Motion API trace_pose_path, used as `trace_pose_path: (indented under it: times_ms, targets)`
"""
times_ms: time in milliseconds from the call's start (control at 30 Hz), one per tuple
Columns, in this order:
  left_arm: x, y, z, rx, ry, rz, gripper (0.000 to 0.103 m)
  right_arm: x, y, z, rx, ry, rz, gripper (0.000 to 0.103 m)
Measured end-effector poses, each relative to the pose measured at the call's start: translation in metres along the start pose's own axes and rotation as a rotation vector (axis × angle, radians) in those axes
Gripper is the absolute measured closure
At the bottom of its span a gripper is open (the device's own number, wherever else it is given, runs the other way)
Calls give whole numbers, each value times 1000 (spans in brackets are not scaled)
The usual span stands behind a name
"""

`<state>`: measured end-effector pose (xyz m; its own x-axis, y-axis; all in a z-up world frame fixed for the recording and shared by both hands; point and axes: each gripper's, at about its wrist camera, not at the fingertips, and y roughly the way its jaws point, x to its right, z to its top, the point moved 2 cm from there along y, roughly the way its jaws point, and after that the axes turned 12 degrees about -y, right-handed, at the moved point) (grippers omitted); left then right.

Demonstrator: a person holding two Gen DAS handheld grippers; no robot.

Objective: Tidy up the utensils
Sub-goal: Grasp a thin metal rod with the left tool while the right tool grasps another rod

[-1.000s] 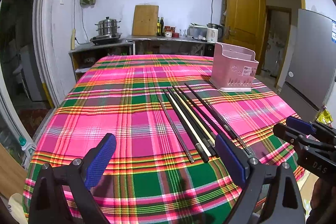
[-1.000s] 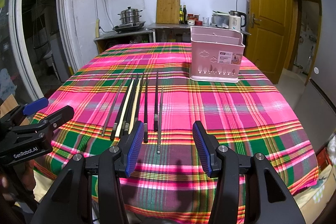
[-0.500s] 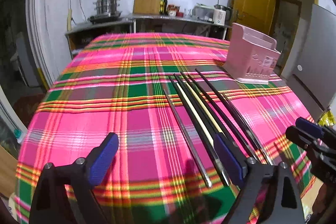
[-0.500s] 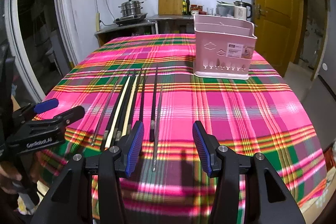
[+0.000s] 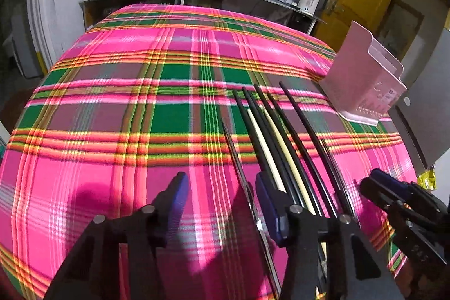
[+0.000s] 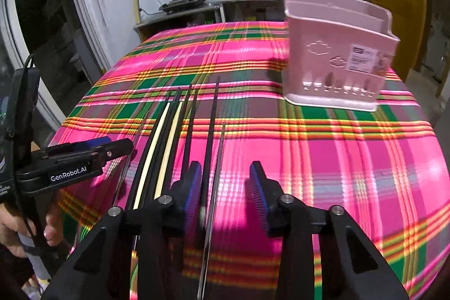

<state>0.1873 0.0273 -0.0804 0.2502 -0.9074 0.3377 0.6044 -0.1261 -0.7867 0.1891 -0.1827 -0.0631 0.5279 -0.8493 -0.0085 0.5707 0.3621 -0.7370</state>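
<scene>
Both claws low over chopsticks on plaid table, jaws closing.

Left claw (image 5: pixel 219 197) over near end of row, jaws closing, pads not yet pressing; thin grey metal chopstick (image 5: pixel 239 162) lying in the gap near the right pad, bare cloth under the rest. Right claw (image 6: pixel 225 187) likewise closing, thin metal chopstick (image 6: pixel 215 182) and a black one just beside the left pad, neither pinched. Row of chopsticks (image 6: pixel 180 131) – black, two cream, thin metal ones – side by side on plaid tablecloth (image 6: pixel 337 159), near edge, running toward 12 o'clock. Pink utensil basket (image 6: pixel 334 58) upright on table, 1 o'clock from right claw, well apart from the row. Person's hand (image 6: pixel 17 229) at 8 o'clock, holding left claw's handle.
</scene>
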Motion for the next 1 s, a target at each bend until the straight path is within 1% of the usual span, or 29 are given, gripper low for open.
trace_pose_path:
  times_ms: [67,167,367,600,800,867,900,933,967,1000]
  targets:
    - [1,4,4,-5,-2,-4,60,0,8,4,-13,-3,10,73]
    - [4,8,9,-10,5,-3,65,1,21,9,-33,-8,22,77]
    - [10,13,12,-7,42,16,74,4,38,17,-60,-13,27,82]
    - [21,19,12,3,98,57,76,8,49,20,-84,-15,21,86]
    - [32,23,10,8,166,105,78,3,53,22,-99,-50,-1,86]
    - [33,23,10,9,174,109,86,1,54,23,-104,-58,-8,88]
    - [34,23,10,10,181,109,88,0,55,24,-107,-63,-11,89]
    - [36,24,10,10,191,112,92,0,55,25,-110,-67,-14,92]
    - [37,24,10,10,196,112,94,0,56,25,-111,-69,-16,95]
    - [38,25,11,8,203,113,95,0,56,26,-113,-69,-16,96]
